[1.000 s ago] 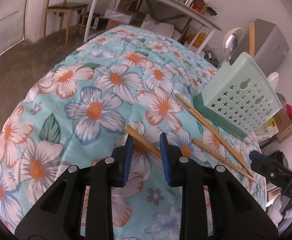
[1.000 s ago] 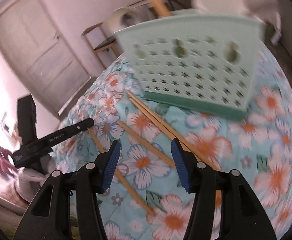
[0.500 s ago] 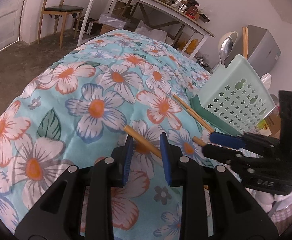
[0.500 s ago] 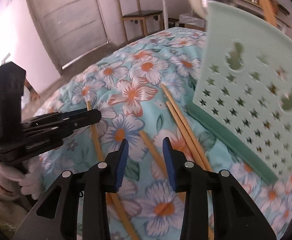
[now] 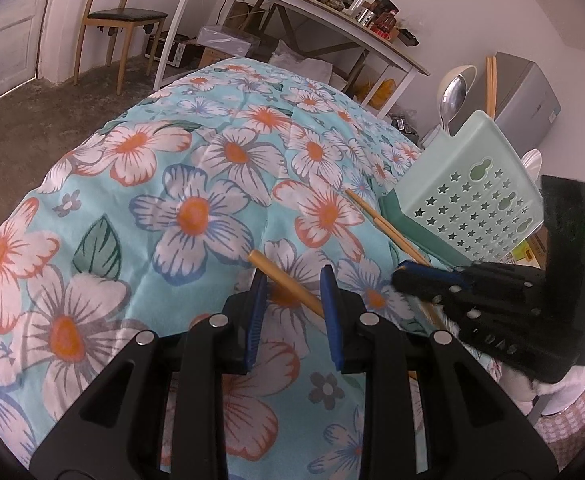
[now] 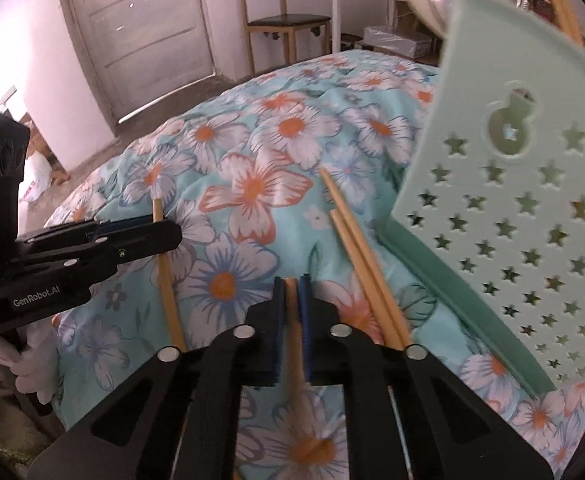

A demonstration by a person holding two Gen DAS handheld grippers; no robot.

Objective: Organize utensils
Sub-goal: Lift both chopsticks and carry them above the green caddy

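My left gripper [image 5: 292, 274] stays low over the floral cloth. A wooden chopstick [image 5: 270, 270] slants across its gap and touches both blue pads. In the right wrist view this gripper [image 6: 170, 236] reaches in from the left over the same chopstick [image 6: 168, 292]. My right gripper [image 6: 291, 282] is shut on a second chopstick [image 6: 292, 304], which lies lengthwise between the pads. It shows as well at the right of the left wrist view [image 5: 402, 276]. Two more chopsticks [image 6: 356, 248] lie side by side beside the mint green utensil holder [image 6: 512, 220].
The holder [image 5: 468, 208] has star holes and carries a metal spoon [image 5: 450, 96] and upright chopsticks [image 5: 490, 84]. The floral cloth [image 5: 196, 208] drops off at its rounded edges. A wooden chair [image 5: 120, 20], a white desk [image 5: 292, 4] and a door [image 6: 144, 28] stand beyond.
My right gripper came in close beside the left one, rolled, and closed its jaws on a chopstick. The left gripper and its chopstick stayed where they were.
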